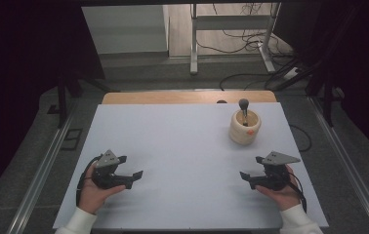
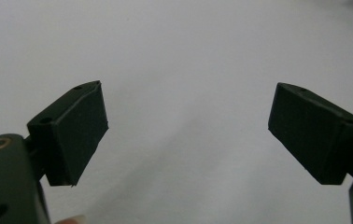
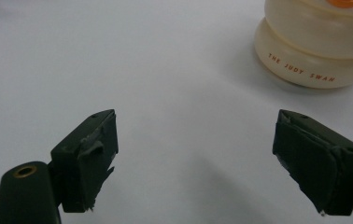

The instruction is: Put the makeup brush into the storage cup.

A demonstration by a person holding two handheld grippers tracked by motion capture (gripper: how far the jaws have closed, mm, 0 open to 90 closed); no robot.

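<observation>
Currently both tools, left (image 1: 133,174) and right (image 1: 249,168), gape wide near the cream holder (image 1: 245,127); we risk toppling it.

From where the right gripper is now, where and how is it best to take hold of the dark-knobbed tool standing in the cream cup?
Probably grip the tool just under its round knob, coming from above with the right gripper, jaws open. Its handle rises above the rim of the cream cup, which hides the lower part.
</observation>
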